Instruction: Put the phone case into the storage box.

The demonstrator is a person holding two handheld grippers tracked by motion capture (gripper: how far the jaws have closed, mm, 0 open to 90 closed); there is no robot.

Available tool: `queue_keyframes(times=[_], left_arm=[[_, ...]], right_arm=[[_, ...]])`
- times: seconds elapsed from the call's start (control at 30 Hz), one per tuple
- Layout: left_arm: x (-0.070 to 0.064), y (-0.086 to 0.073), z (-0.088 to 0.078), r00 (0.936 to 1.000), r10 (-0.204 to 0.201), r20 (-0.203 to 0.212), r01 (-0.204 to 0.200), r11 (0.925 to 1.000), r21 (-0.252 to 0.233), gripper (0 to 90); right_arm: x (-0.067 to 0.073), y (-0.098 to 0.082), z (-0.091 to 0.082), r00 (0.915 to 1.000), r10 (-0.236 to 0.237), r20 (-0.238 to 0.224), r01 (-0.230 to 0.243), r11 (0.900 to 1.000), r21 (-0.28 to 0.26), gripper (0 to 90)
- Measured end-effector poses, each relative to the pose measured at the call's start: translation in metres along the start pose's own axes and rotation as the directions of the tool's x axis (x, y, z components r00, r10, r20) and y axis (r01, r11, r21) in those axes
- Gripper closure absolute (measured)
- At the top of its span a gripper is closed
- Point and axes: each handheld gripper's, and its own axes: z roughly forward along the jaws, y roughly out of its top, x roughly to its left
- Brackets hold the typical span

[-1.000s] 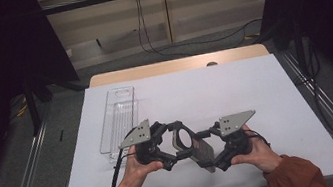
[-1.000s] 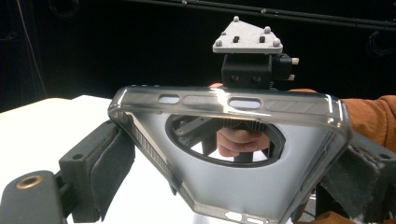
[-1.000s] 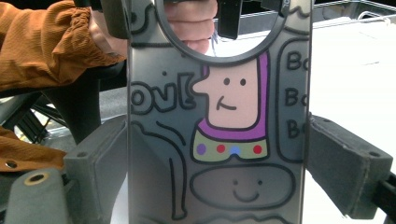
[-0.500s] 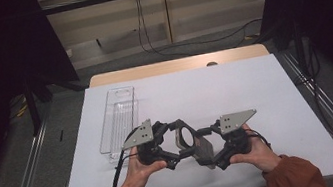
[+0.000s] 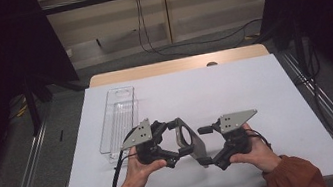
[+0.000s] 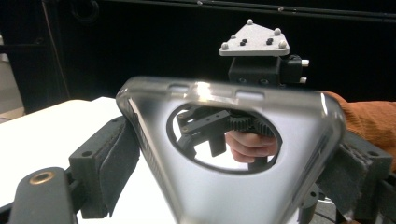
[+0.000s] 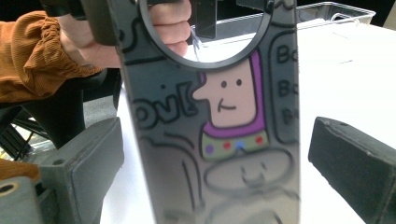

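The only lettering stands on the phone case [image 7: 219,126], seen close up in the right gripper view. At the left of the frame, beside a drawn cartoon figure with a purple hood, black hand-drawn letters read roughly "Ovi"; the start of the word is cut off or too distorted to be sure. At the upper right of the frame, inside a drawn panel on the same case, three stacked lines each begin "Bo", "Bo" and "B", with the rest cut off by the case's edge. No brand, number or sign can be read elsewhere.
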Motion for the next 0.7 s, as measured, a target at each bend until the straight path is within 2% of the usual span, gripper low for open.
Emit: queue_keyframes(times=[0.33, 0.63, 0.7], left_arm=[[0.001, 0.001, -0.003, 0.9995, -0.001, -0.032, 0.001, 1.0000, -0.009, 14.3], [0.003, 0.004, -0.010, 0.9967, 0.005, -0.082, -0.006, 1.0000, -0.004, 14.4], [0.003, 0.005, -0.011, 0.9956, 0.002, -0.094, -0.003, 0.9999, -0.015, 14.4]], right_arm=[[0.000, 0.002, -0.004, 0.9999, 0.005, 0.010, -0.005, 1.000, -0.021, 2.3], [-0.002, 0.003, -0.014, 0.9978, 0.029, 0.059, -0.026, 0.998, -0.058, 2.0], [-0.003, 0.003, -0.017, 0.9970, 0.033, 0.071, -0.028, 0.997, -0.069, 1.8]])
